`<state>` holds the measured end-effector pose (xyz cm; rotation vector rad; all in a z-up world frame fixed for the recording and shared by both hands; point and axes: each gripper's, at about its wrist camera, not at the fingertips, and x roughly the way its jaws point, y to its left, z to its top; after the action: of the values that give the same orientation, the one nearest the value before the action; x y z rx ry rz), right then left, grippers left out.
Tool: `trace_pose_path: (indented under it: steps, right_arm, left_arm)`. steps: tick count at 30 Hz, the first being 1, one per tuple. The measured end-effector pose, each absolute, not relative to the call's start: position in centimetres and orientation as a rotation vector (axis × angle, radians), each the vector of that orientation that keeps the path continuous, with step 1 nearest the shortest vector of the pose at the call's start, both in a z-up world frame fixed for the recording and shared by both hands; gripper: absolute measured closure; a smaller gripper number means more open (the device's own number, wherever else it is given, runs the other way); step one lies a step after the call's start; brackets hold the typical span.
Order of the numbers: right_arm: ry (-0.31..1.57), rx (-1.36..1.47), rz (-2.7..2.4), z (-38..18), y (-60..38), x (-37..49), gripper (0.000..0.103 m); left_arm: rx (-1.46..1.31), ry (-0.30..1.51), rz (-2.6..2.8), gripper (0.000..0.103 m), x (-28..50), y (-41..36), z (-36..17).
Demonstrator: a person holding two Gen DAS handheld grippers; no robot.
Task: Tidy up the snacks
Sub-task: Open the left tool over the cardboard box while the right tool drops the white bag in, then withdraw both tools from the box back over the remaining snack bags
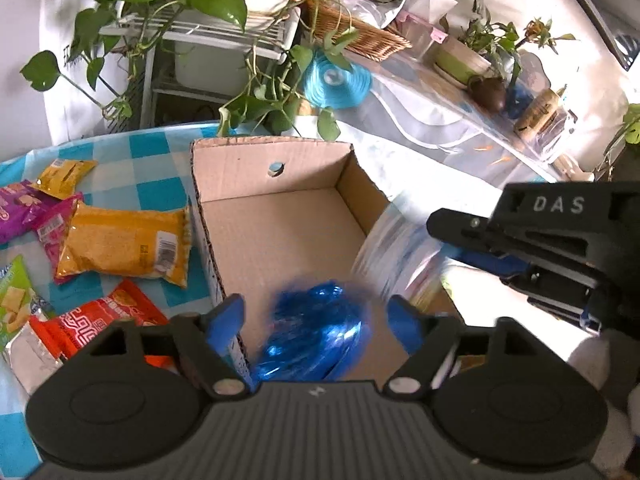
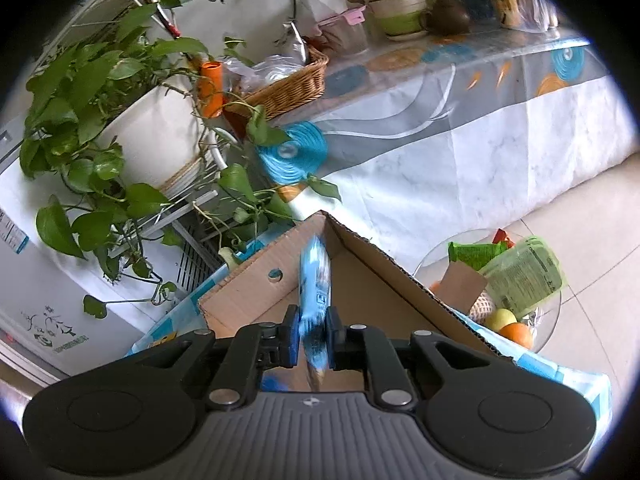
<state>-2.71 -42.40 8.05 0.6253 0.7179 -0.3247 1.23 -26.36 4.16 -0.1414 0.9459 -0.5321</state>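
Note:
An open cardboard box (image 1: 280,216) stands on the blue-checked table. My left gripper (image 1: 316,324) is open over the box's near end, and a shiny blue snack packet (image 1: 316,332), blurred, sits between its fingers without being touched. My right gripper (image 2: 314,334) is shut on a light blue-and-white snack packet (image 2: 314,280), held edge-up above the box's rim (image 2: 360,240). That packet (image 1: 396,252) and the right gripper (image 1: 452,228) also show blurred at the box's right wall in the left wrist view.
Several snack packets lie left of the box: a yellow one (image 1: 124,246), a red one (image 1: 100,324), purple (image 1: 20,208) and green (image 1: 12,300). A glass bowl of fruit and packets (image 2: 516,292) stands to the right. Potted plants (image 2: 100,120) and a cloth-covered sideboard (image 2: 460,128) stand behind.

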Motion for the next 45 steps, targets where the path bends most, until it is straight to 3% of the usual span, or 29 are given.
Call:
trace_pose_path:
  steps: [2,6,13,32,45]
  right_arm:
    - [0.714,0.640,-0.328,8.0,-42.6,-2.8,0.072]
    - [0.701,0.656,-0.319,8.1,-42.6,-3.0,0.071]
    - [0.687,0.634,-0.253,8.5,-41.7,-2.7,0.056]
    - [0.719,0.457,0.020,8.9,-35.1,-0.4,0.046]
    - [0.892,0.458,0.197,6.2,-28.9,1.9,0.043]
  left_arm:
    - [-0.143,0.941,-0.530,0.014,1.2,-26.1,4.4]
    - [-0.132,0.918,-0.517,0.014,1.0,-25.3,5.2]
    - [-0.125,0.900,-0.479,0.014,1.3,-22.1,6.0]
    - [-0.124,0.914,-0.265,0.014,3.6,-8.8,5.4]
    - [-0.089,0.948,-0.207,0.014,3.5,-4.1,2.7]
